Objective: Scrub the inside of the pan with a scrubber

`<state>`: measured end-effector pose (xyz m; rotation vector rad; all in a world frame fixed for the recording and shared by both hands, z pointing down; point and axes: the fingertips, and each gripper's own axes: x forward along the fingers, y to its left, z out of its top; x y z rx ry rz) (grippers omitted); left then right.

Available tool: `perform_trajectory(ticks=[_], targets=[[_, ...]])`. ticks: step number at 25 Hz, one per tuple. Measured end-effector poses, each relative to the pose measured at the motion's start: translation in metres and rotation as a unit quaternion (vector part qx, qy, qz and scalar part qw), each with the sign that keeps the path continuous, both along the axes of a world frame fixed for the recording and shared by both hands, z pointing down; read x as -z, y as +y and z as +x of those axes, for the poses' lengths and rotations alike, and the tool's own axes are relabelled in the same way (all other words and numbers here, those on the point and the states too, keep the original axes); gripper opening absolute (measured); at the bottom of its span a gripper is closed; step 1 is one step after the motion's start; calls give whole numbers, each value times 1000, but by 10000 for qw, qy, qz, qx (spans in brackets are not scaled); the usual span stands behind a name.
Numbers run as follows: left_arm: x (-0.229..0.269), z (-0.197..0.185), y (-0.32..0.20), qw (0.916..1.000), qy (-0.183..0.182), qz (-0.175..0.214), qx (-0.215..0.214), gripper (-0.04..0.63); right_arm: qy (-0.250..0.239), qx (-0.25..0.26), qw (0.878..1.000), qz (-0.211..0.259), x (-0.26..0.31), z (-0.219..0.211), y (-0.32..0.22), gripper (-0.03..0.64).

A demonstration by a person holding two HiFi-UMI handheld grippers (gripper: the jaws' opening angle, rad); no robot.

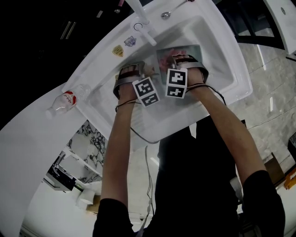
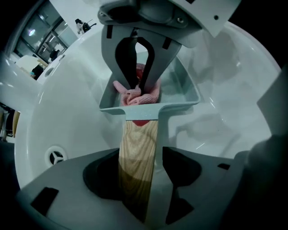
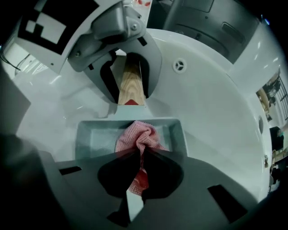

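A square grey pan (image 1: 181, 52) lies in the white sink (image 1: 224, 55), its wooden handle (image 2: 137, 152) pointing toward the left gripper (image 2: 137, 182). The handle runs between the left jaws, which stand apart with a gap beside the wood, so they are open. Across the pan, the right gripper (image 3: 139, 173) is shut on a pink mesh scrubber (image 3: 140, 137), holding it down inside the pan (image 3: 87, 141). The left gripper view shows the scrubber (image 2: 135, 96) bunched on the pan floor under the right gripper (image 2: 135, 67). In the head view both grippers (image 1: 132, 74) (image 1: 185, 62) reach into the basin side by side.
A faucet (image 1: 138, 16) rises at the sink's far rim, with a spoon (image 1: 169, 13) lying beside it. A plastic bottle (image 1: 62, 102) lies on the counter left of the sink. An overflow opening (image 2: 56, 156) sits in the basin wall to the left of the left gripper.
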<state>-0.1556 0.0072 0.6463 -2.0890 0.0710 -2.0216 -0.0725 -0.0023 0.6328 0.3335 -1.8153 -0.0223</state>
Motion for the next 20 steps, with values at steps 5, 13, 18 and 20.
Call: perform_trajectory(ticks=[5,13,18,20], targets=[[11,-11,-5,9997,80,156,172,270,21,308,9990,-324,-1,3,24,38],[58,-12,-9,9975,364,506,335,279,237,554,9954,-741,2,15,60,38],[94,-3,10,9932,779,628,602,279,174,465,9969,-608,38,27,57,38],[110,5,21,9885,1082,559,895,278,152,457,9974,-539,56,34,55,38]])
